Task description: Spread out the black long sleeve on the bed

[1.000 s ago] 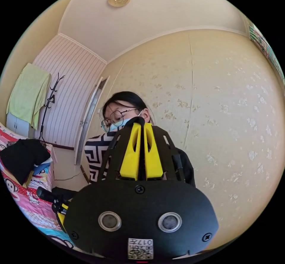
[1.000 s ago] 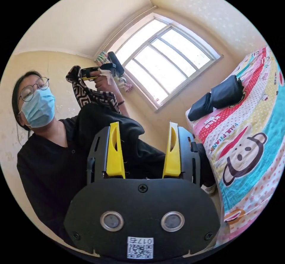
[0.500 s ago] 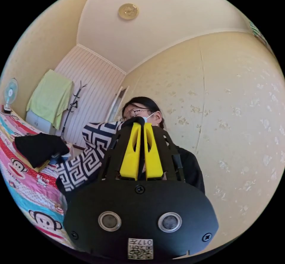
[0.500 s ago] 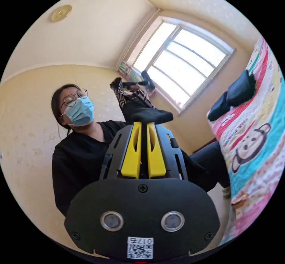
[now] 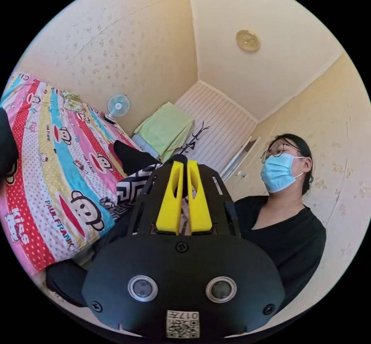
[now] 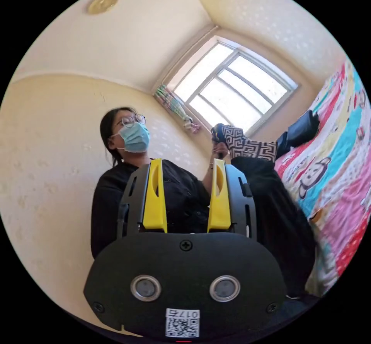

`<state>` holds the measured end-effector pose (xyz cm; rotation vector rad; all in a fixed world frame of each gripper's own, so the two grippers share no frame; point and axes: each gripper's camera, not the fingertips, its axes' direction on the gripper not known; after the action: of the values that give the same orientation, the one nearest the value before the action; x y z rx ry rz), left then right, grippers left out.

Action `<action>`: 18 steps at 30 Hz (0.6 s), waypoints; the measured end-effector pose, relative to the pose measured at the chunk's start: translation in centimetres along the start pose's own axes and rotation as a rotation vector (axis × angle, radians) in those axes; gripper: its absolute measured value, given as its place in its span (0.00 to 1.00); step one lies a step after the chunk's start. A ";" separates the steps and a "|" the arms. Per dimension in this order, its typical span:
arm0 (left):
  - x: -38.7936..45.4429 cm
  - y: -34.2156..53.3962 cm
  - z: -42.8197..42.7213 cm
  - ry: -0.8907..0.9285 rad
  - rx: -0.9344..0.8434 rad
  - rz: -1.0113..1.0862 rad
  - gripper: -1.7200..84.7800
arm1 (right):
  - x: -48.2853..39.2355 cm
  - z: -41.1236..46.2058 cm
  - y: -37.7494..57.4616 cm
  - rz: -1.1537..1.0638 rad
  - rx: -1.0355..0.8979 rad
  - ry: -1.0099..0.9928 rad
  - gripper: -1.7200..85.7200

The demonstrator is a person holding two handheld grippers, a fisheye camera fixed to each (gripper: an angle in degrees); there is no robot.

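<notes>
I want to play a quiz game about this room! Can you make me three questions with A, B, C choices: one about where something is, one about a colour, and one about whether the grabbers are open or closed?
1. Where is the little fan?
A. at the far end of the bed, by the wall
B. on the ceiling
C. on the windowsill

2. What colour are the jaws of the grippers?
A. red
B. yellow
C. green

3. How do the right gripper's jaws stand?
A. shut on cloth
B. shut on nothing
C. open

Answers: 1 A, the fan stands past the bed against the wall. 2 B, both the left gripper and the right gripper have yellow jaws. 3 C, there is a wide gap between the right gripper's jaws, while the left gripper is shut on the black long sleeve, which hangs down beside the bed.
</notes>
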<state>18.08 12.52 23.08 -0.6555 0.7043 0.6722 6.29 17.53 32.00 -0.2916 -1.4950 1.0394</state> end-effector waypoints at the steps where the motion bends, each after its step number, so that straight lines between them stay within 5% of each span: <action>1: -0.1 -0.8 1.5 -0.018 -0.046 0.001 0.01 | 2.5 0.5 1.0 0.050 0.033 0.046 0.20; 7: 3.2 -4.3 5.2 0.029 -0.145 0.120 0.01 | 10.8 6.7 0.6 0.199 -0.092 0.400 0.22; 15: 7.7 -5.6 2.4 0.371 0.021 0.262 0.01 | 17.4 14.3 -1.7 0.192 -0.243 0.476 0.22; 18: 8.9 -5.8 1.2 0.359 0.054 0.272 0.01 | 19.6 16.0 -0.9 0.252 -0.257 0.309 0.22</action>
<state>27.95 12.73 18.88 -0.6431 1.1555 0.7910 -12.39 24.03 47.87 -0.8036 -1.3294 0.9459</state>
